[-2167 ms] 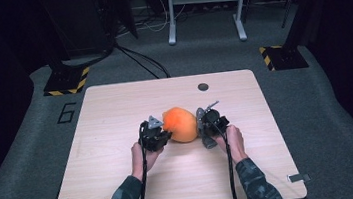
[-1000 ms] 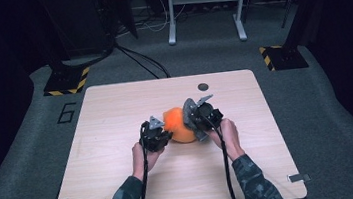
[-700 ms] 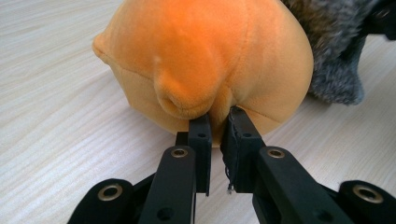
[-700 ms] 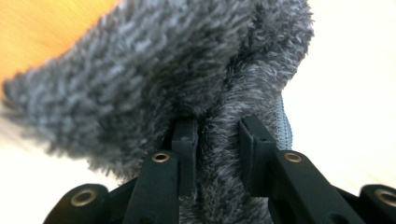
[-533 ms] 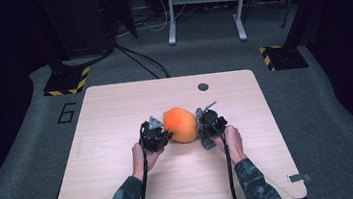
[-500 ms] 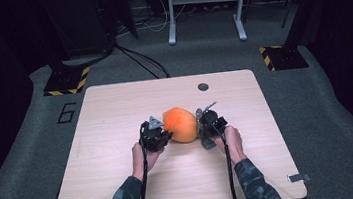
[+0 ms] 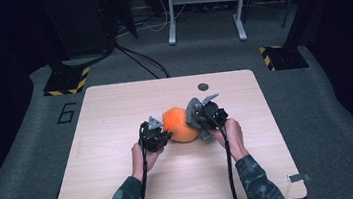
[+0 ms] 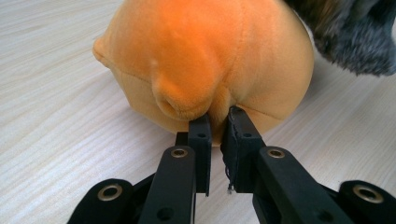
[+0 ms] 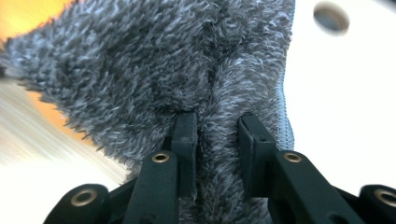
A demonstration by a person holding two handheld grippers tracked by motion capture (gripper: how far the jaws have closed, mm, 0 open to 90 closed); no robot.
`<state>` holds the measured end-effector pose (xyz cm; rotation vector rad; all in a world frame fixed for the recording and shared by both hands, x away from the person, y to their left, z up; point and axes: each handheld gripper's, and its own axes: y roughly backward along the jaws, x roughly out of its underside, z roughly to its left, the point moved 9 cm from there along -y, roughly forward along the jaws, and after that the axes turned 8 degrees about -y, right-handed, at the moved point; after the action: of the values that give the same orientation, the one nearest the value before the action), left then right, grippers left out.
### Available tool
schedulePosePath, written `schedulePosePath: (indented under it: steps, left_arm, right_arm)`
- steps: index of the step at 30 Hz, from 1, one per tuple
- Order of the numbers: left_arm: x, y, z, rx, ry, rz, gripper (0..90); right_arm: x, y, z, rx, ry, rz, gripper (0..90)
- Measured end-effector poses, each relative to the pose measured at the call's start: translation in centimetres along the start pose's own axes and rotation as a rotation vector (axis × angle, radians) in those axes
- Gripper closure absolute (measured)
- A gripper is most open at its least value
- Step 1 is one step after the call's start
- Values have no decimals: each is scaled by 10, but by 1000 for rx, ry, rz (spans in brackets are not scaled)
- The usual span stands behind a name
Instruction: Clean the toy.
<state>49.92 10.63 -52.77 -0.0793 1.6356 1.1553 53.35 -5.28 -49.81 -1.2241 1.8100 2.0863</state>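
The wooden table (image 7: 124, 186) fills the middle of the high view, with pale bare board running out to the left, right and lower edges around the work. Its far edge sits in the upper half of the frame, with a small dark round disc (image 7: 203, 87) close to it. Dark carpet surrounds the table on all sides, and a black-and-yellow striped foot (image 7: 67, 83) stands off the upper left corner.

The orange plush toy (image 7: 180, 125) lies near the centre of the table, a little above the middle of the frame. It is round and soft, with a short velvety nap, stitched seams and a small bulging nub on its near side. A grey furry cloth (image 9: 154, 70), shaggy with long fibres and a stitched hem along one edge, lies against the toy's right side in the high view and shows at the upper right of the left gripper view.

The left gripper (image 8: 217, 121) sits just left of the toy in the high view. Its black jaws stand narrow, with a thin gap between them, and their tips press into a fold of the orange plush at the toy's lower edge, just beside the nub.

The right gripper (image 9: 217, 123) sits just right of the toy. Its jaws are drawn close, pinching a ridge of the grey fur between them.
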Motion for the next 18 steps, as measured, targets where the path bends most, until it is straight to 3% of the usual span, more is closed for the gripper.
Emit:
schedulePosePath:
  steps: [2,3,5,8,9,11,15,18]
  left_arm:
    - [0,0,0,-1,0,0,819]
    - [0,0,0,0,0,0,819]
    - [0,0,0,0,0,1,819]
    - [1,0,1,-2,2,4,818]
    - [1,0,1,-1,3,4,818]
    - [2,0,2,2,3,3,818]
    - [0,0,1,-2,-3,-11,807]
    - [-3,3,1,-21,-10,-21,722]
  right_arm:
    - [-5,3,4,-7,18,-17,705]
    - [-11,10,16,-36,21,-22,704]
    - [-20,9,24,-41,59,-59,704]
    - [-20,5,32,-20,71,-26,703]
    - [-21,2,31,-18,97,-25,703]
    - [-18,1,31,-29,51,-6,704]
    - [-15,-2,25,-42,25,-3,705]
    - [-17,-6,21,-41,48,-30,706]
